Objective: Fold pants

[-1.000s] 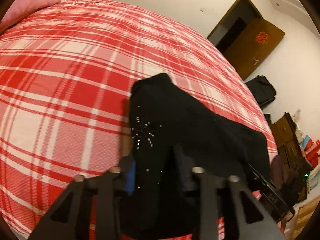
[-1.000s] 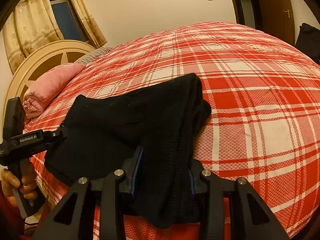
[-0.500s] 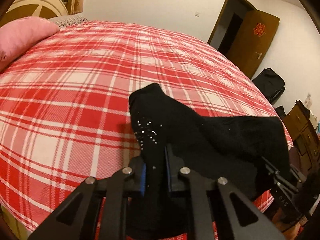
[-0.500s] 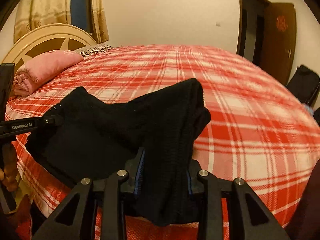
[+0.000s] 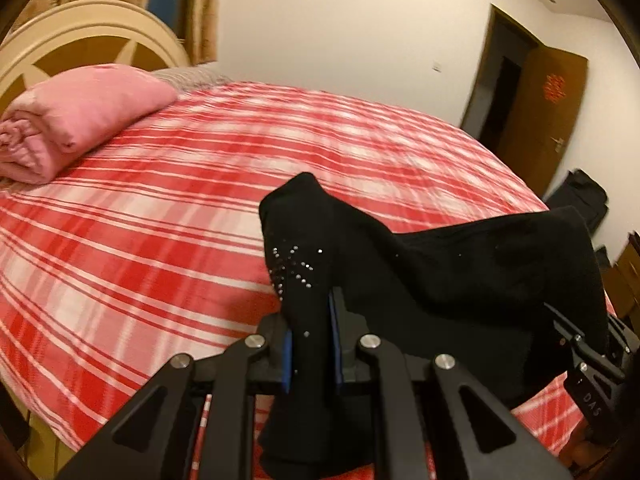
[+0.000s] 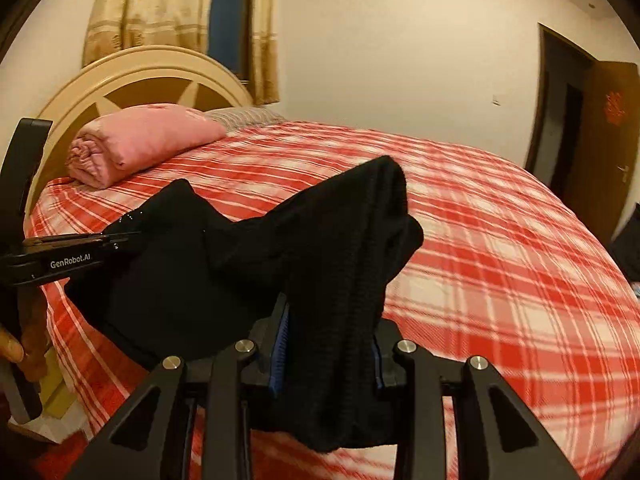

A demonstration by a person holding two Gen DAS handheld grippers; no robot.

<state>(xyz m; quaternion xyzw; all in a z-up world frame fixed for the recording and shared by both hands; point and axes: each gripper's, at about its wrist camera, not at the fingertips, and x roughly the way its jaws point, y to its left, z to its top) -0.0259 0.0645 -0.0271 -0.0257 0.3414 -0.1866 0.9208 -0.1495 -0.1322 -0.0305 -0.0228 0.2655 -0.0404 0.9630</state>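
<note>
The black pants (image 5: 460,276) hang lifted above the red plaid bed (image 5: 140,240), stretched between both grippers. My left gripper (image 5: 310,344) is shut on a corner of the pants with small silver studs, its blue pads pressed into the cloth. My right gripper (image 6: 328,344) is shut on a thick ribbed bunch of the pants (image 6: 340,248). In the right wrist view the left gripper (image 6: 120,240) pinches the other corner at the far left, with a hand (image 6: 16,344) on its handle. The right gripper (image 5: 592,352) shows at the right edge of the left wrist view.
A rolled pink blanket (image 6: 140,140) lies at the head of the bed before a cream headboard (image 6: 132,76). Curtains (image 6: 160,8) and a window are behind. A brown door (image 5: 544,108) stands open at right, with dark bags (image 5: 580,200) on the floor.
Both grippers have risen and tilted up with the pants, so more of the wall, headboard and pink blanket shows. The left jaws closed tighter on the studded corner.
</note>
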